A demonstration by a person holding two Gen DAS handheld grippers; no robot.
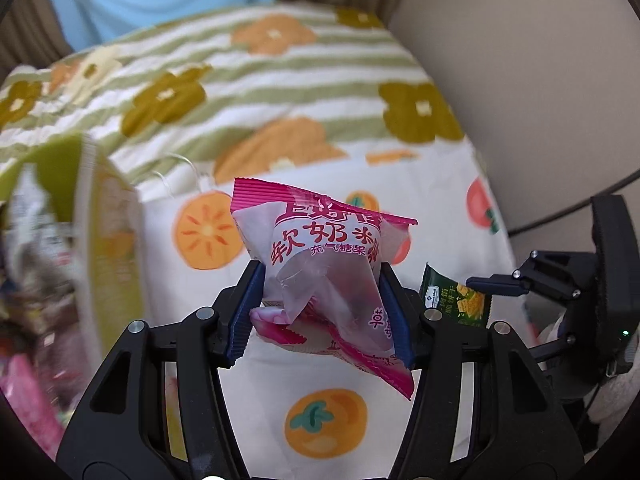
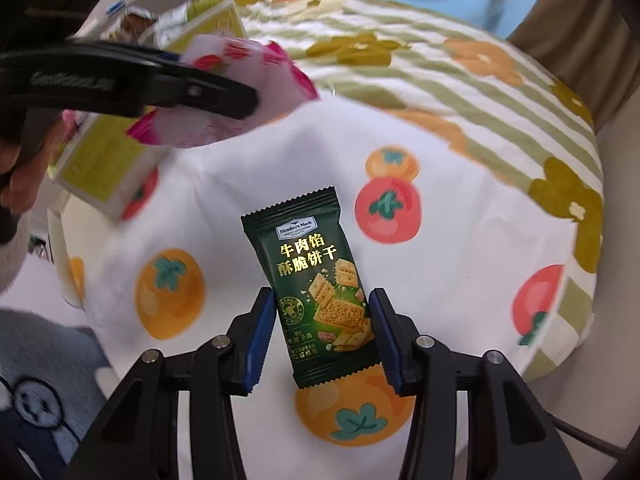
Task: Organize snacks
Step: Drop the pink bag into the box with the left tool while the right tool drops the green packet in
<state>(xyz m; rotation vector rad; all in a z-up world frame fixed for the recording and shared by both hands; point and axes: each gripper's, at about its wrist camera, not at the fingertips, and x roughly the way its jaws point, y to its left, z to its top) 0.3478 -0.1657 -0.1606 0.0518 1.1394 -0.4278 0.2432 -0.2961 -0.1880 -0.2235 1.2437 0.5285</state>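
My left gripper (image 1: 320, 280) is shut on a crumpled pink-and-white candy packet (image 1: 320, 248), held above the fruit-print bedding; the same pink candy packet (image 2: 240, 92) and the left gripper (image 2: 248, 98) show blurred at the upper left of the right wrist view. My right gripper (image 2: 322, 312) is shut on a dark green cracker packet (image 2: 316, 288), its blue pads pressing both long edges. That green cracker packet (image 1: 456, 300) peeks out at the right of the left wrist view, beside the right gripper's body (image 1: 560, 280).
A yellow-green box (image 1: 100, 240) with several snack packets stands at the left, seen also as the box (image 2: 104, 160) under the left gripper. Striped floral quilt (image 1: 260, 92) lies behind. White fruit-print cloth (image 2: 440, 280) covers the surface. A grey patterned rug (image 2: 36, 380) lies lower left.
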